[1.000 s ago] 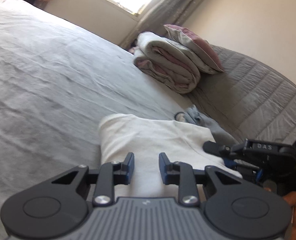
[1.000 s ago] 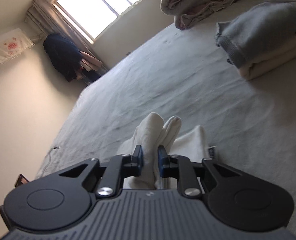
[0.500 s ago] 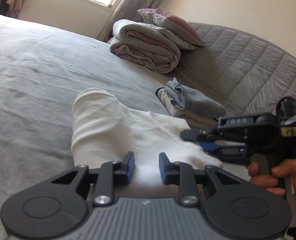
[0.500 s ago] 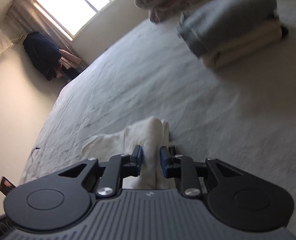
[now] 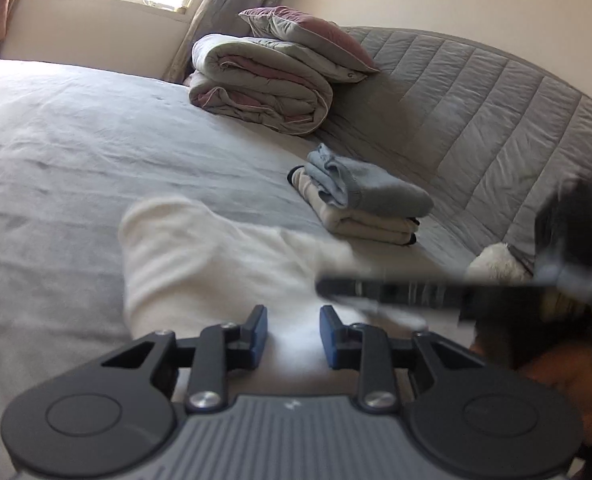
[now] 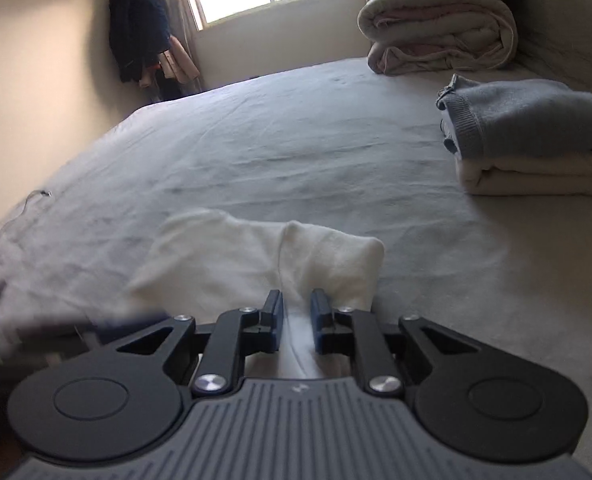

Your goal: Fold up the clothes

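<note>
A white garment (image 6: 256, 264) lies on the grey bed sheet (image 5: 76, 152), near the bed's front edge. The right gripper (image 6: 297, 312) is closing its jaws on a raised fold of that white cloth, which fills the gap between the blue pads. The left gripper (image 5: 292, 334) hangs over the garment with its jaws partly apart; whether they pinch cloth cannot be told. A folded stack (image 5: 360, 204) sits toward the quilted headboard (image 5: 476, 120).
</note>
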